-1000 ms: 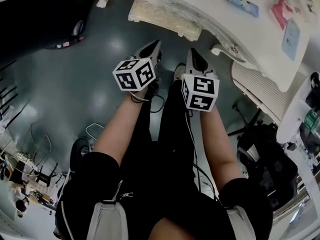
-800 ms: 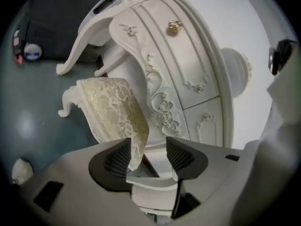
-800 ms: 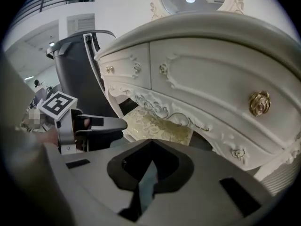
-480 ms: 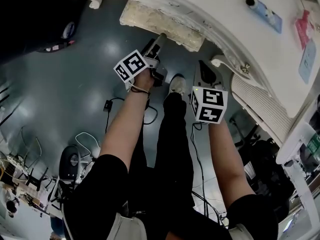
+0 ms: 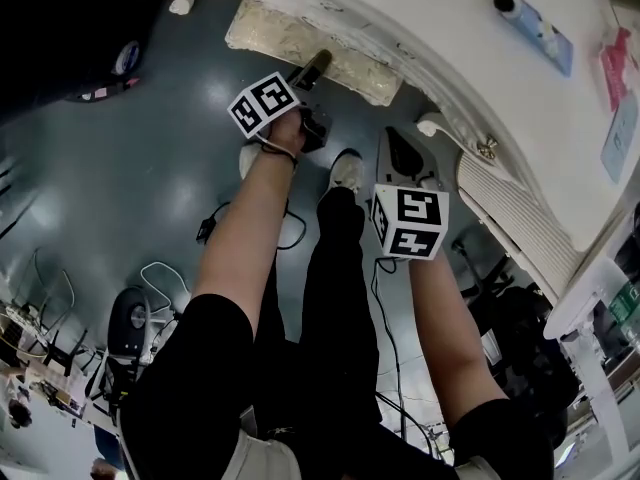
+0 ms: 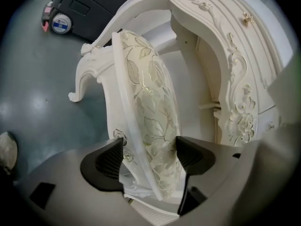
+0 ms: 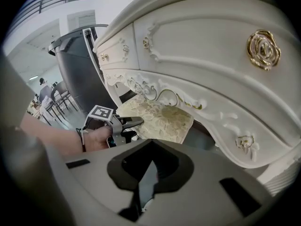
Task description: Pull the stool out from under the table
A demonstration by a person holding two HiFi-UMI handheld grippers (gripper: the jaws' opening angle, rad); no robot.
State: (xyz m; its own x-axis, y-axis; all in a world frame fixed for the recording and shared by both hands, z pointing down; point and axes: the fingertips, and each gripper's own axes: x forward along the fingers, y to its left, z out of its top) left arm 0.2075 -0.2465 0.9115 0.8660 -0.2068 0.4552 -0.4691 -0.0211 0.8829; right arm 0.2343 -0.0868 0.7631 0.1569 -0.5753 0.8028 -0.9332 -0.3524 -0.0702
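Observation:
The stool [image 5: 300,40] has a cream floral cushion and white carved legs, and stands tucked under the white carved table [image 5: 480,58]. My left gripper [image 5: 315,66] reaches the near edge of its seat. In the left gripper view the jaws have just been opening, and the left gripper [image 6: 149,154] now straddles the stool [image 6: 150,102] at the seat's rim, with no visible squeeze. My right gripper [image 5: 400,153] hangs back beside the person's leg, short of the table edge. In the right gripper view the right gripper [image 7: 149,166] is shut on nothing and faces the stool [image 7: 157,114] and the left gripper [image 7: 134,121].
A carved drawer front with gold rose knobs [image 7: 263,48] overhangs the stool. A black case [image 5: 60,38] lies on the grey floor to the left. Cables [image 5: 215,228] run by the person's shoes [image 5: 345,171]. A ribbed white panel [image 5: 510,208] stands on the right.
The left gripper has gone down and forward from beside the right one to the stool's seat edge, rolled, and opened its jaws. The right gripper has sunk a little.

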